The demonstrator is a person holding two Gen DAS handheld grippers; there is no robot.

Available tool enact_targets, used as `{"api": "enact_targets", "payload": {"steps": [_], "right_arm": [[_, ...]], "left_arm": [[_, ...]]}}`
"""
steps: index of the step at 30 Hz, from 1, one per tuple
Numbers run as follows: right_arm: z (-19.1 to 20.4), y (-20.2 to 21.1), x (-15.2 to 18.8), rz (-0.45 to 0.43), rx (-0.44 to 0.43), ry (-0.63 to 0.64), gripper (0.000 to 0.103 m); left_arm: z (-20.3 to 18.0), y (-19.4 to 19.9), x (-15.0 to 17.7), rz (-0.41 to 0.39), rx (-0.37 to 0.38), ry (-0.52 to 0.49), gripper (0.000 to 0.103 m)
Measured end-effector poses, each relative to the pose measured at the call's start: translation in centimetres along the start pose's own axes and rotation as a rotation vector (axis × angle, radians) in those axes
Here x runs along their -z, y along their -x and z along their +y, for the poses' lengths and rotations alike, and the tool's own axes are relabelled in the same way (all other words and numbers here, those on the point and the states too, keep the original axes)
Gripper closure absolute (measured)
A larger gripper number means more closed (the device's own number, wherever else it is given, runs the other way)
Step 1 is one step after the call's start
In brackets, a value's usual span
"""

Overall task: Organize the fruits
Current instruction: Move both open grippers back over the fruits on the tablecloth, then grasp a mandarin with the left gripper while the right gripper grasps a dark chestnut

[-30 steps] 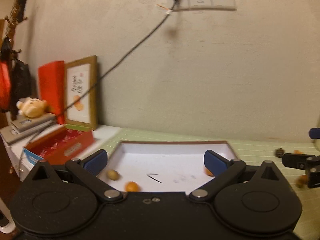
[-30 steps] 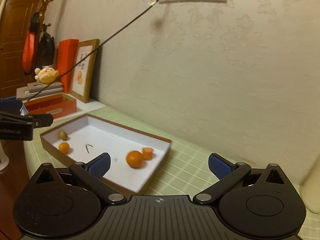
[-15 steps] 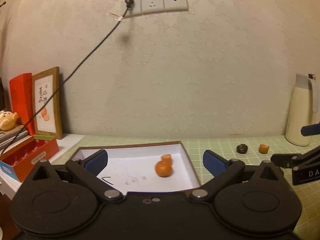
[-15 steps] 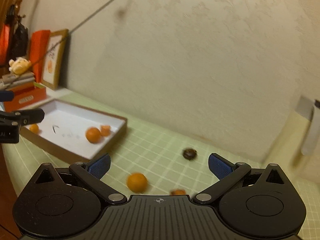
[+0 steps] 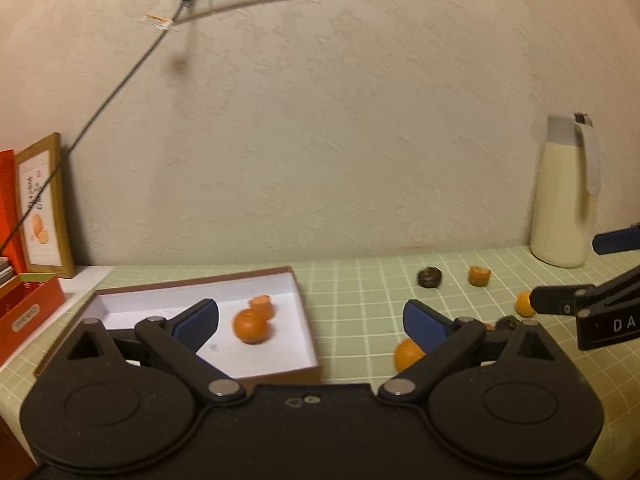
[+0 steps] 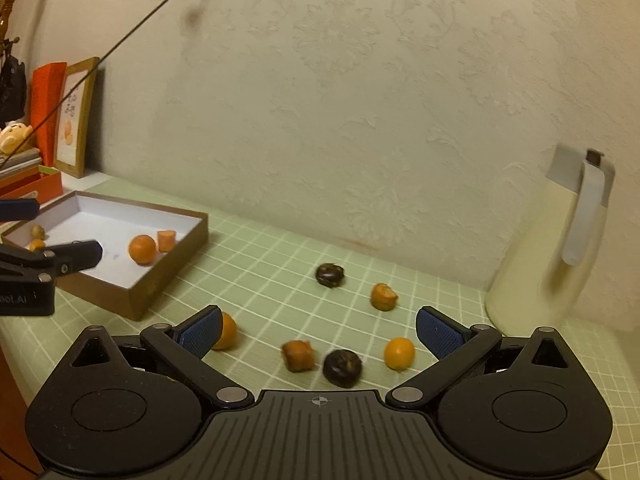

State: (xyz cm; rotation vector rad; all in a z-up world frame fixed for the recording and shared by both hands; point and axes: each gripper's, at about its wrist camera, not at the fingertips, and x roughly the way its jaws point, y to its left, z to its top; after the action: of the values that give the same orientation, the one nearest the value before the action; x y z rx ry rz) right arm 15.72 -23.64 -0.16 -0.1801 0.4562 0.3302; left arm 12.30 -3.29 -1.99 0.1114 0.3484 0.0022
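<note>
A shallow white box with brown walls (image 6: 168, 264) (image 5: 308, 344) sits on the green checked cloth at the left. It holds an orange (image 6: 142, 249) (image 5: 251, 326), an orange chunk (image 6: 165, 240) and two small fruits at its far end. Loose on the cloth lie an orange (image 6: 226, 331) (image 5: 406, 354), an orange chunk (image 6: 298, 355), two dark fruits (image 6: 342, 367) (image 6: 329, 275), a small orange (image 6: 399, 353) and another chunk (image 6: 383, 297). My left gripper (image 5: 310, 320) is open and empty over the box's right edge. My right gripper (image 6: 318, 326) is open and empty above the loose fruit.
A cream thermos jug (image 6: 556, 248) (image 5: 564, 196) stands at the right against the wall. A framed picture (image 6: 76, 120), red boxes and books stand at the far left. A black cable (image 5: 112, 92) hangs from the wall socket.
Both grippers have swung to the right, away from the box, toward the loose fruit. Both stay open and empty.
</note>
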Motion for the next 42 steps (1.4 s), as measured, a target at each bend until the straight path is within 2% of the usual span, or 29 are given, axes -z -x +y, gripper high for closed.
{"api": "enact_targets", "payload": {"steps": [4, 11, 16, 24, 33, 37, 39, 42], "right_arm": [[-1.1, -0.5, 0.6, 0.016, 0.015, -0.017, 0.005], [-2.5, -1.6, 1.9, 0.07, 0.022, -0.043, 0.029], [-2.9, -2.3, 2.8, 0.091, 0.03, -0.045, 0.031], [-2.9, -4.6, 3.8, 0.136, 0.038, -0.042, 0.041], [-2.8, -7.0, 4.1, 0.158, 0.028, -0.052, 0.044], [-2.6, -8.0, 4.5, 0.175, 0.029, -0.047, 0.045], [-2.5, -8.6, 4.8, 0.192, 0.026, -0.042, 0.049], [-2.4, -9.0, 4.7, 0.183, 0.023, -0.042, 0.049]], "left_arm": [[-1.3, -0.8, 0.3, 0.024, 0.023, -0.017, 0.012], [-3.1, -2.2, 0.8, 0.057, 0.064, -0.035, 0.016], [-4.0, -3.3, 1.3, 0.088, 0.082, -0.041, 0.02], [-5.4, -5.4, 2.0, 0.14, 0.111, -0.058, 0.027], [-6.4, -7.8, 2.8, 0.193, 0.122, -0.066, 0.035], [-6.4, -9.0, 3.0, 0.228, 0.125, -0.052, 0.045], [-6.4, -9.3, 3.1, 0.241, 0.125, -0.056, 0.046], [-6.4, -9.9, 3.2, 0.249, 0.123, -0.047, 0.049]]}}
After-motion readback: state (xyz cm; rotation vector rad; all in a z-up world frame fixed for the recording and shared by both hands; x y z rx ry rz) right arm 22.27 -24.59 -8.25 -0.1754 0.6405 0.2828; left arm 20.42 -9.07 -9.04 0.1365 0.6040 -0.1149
